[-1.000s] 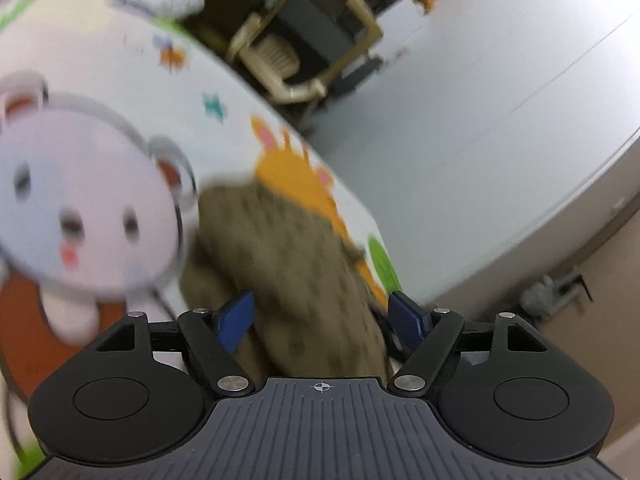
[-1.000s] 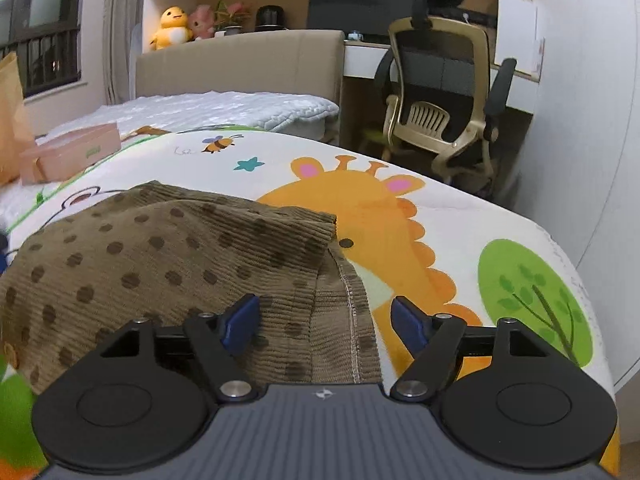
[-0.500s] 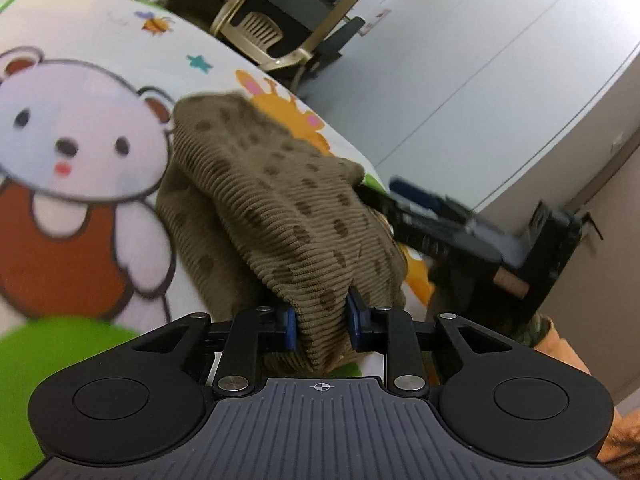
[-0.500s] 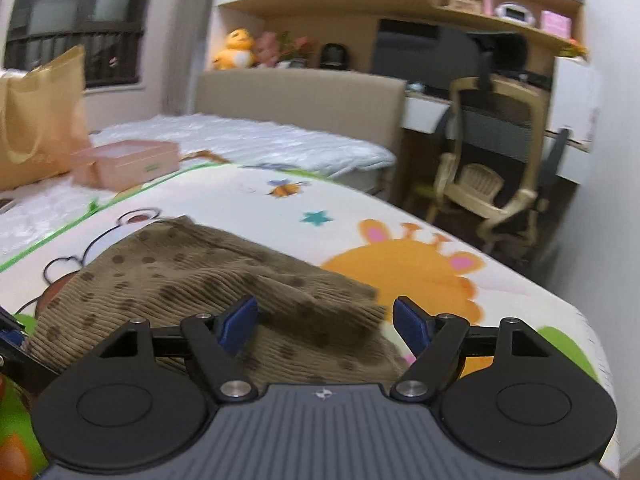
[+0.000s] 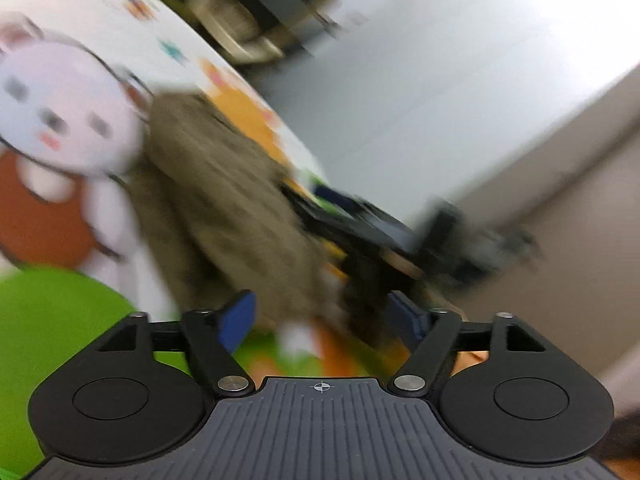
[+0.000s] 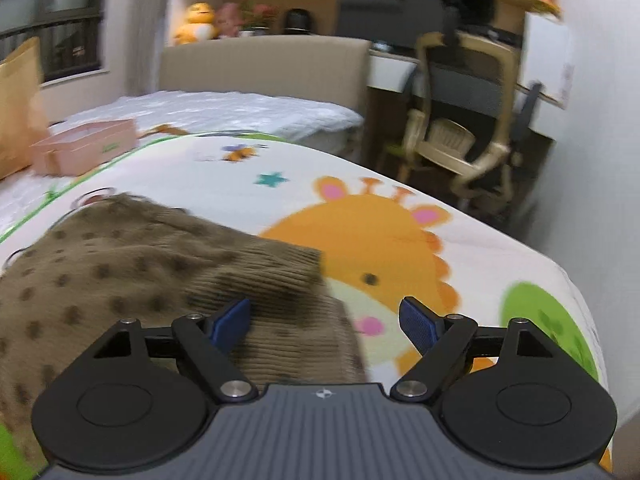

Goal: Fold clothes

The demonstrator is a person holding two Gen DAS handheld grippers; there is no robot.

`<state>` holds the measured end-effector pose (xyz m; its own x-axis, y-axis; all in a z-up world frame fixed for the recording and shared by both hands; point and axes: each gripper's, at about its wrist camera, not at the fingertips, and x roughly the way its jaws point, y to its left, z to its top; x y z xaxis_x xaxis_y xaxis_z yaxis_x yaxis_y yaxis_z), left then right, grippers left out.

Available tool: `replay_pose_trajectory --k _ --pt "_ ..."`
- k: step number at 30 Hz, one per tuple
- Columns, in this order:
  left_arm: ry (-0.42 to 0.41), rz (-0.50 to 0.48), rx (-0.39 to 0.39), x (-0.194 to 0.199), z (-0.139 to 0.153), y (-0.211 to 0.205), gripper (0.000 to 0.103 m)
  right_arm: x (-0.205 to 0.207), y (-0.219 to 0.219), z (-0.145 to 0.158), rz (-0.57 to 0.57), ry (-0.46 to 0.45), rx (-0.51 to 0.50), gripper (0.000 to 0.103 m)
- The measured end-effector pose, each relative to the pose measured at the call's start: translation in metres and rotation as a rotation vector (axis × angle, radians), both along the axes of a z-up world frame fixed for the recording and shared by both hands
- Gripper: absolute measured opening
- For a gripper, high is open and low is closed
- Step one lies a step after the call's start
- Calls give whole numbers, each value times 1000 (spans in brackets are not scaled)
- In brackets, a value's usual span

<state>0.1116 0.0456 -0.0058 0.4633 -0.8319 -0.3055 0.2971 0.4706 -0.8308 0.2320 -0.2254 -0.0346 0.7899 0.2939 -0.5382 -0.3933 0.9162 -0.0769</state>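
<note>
A brown corduroy garment with dark dots [image 6: 132, 276] lies folded on a cartoon-print bed sheet [image 6: 400, 236]. It also shows, blurred, in the left wrist view [image 5: 216, 200]. My left gripper [image 5: 324, 320] is open and empty, just short of the garment's near end. My right gripper [image 6: 326, 322] is open and empty, above the garment's right edge. The right gripper's body shows blurred in the left wrist view [image 5: 372, 228], beside the garment.
A pink box [image 6: 84, 150] and a tan bag [image 6: 18, 104] sit on the bed at the far left. A headboard [image 6: 264, 64] and a desk chair [image 6: 464, 120] stand behind. A white wall [image 5: 420, 72] runs along the bed's right side.
My left gripper was shut on the garment's end half a second ago; it has opened, let the garment go and pulled back. My right gripper stayed open and shifted a little.
</note>
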Motion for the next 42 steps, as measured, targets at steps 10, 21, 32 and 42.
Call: replay_pose_trajectory --k 10,21,32,42 --pt "108 182 119 55 -29 -6 78 -34 4 -11 20 -20 -76 82" --pt "-32 565 349 101 7 74 89 -54 11 40 194 -53 164 82" --pt "23 308 286 65 -3 17 92 43 -8 -17 -234 -48 -184 81" --pt "89 333 256 88 -28 8 92 36 8 -19 -126 -32 -225 90"
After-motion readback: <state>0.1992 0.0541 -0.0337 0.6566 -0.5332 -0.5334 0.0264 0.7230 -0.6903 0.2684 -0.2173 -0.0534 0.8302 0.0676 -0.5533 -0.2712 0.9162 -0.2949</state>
